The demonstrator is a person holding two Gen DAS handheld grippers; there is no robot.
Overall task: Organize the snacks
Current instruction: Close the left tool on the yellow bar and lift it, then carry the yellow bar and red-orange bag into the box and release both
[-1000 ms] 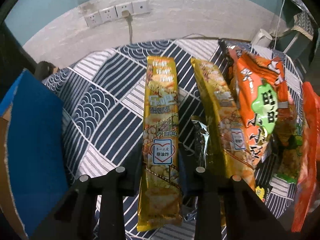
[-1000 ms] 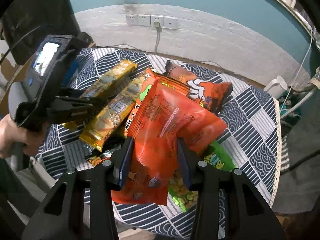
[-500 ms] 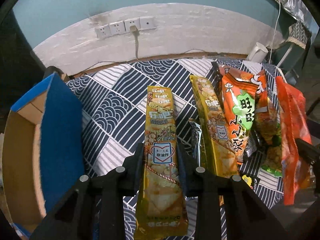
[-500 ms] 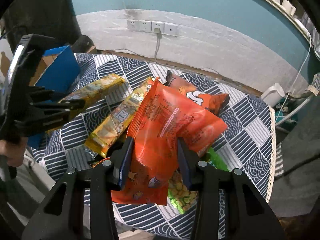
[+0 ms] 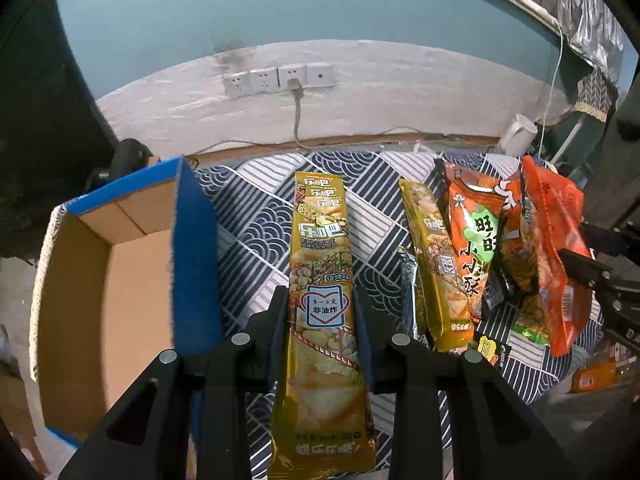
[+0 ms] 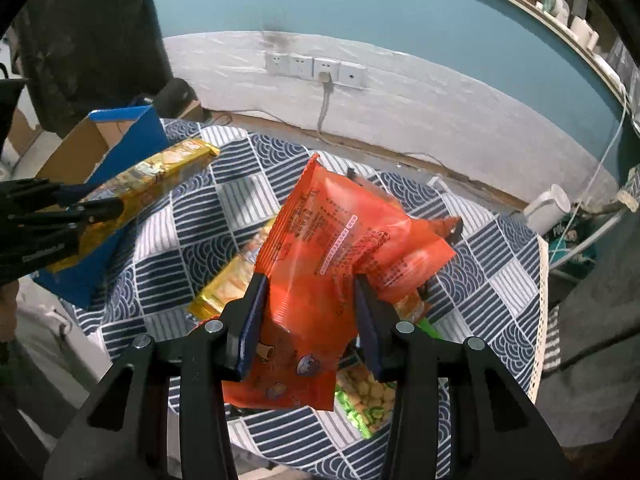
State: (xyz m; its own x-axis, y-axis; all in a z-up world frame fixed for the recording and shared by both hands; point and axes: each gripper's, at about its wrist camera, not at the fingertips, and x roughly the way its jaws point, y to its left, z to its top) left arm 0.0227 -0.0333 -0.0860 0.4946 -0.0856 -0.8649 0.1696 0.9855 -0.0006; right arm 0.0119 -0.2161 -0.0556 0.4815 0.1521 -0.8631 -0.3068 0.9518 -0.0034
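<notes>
Left gripper [image 5: 320, 316] clamped on a long yellow snack pack [image 5: 322, 280], held lengthwise above the patterned tabletop [image 5: 256, 216], just right of the open blue cardboard box [image 5: 120, 280]. Right gripper [image 6: 308, 312] clamped on a red snack bag [image 6: 332, 248], lifted over the pile: second yellow pack [image 5: 434, 264], orange bag [image 5: 474, 240], green bag [image 6: 368, 400] lying on the tabletop

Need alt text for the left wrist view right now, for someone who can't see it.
The left gripper is shut on a long yellow snack pack, held above the patterned tablecloth. An open blue cardboard box sits to its left; more snack packs lie to its right.
</notes>
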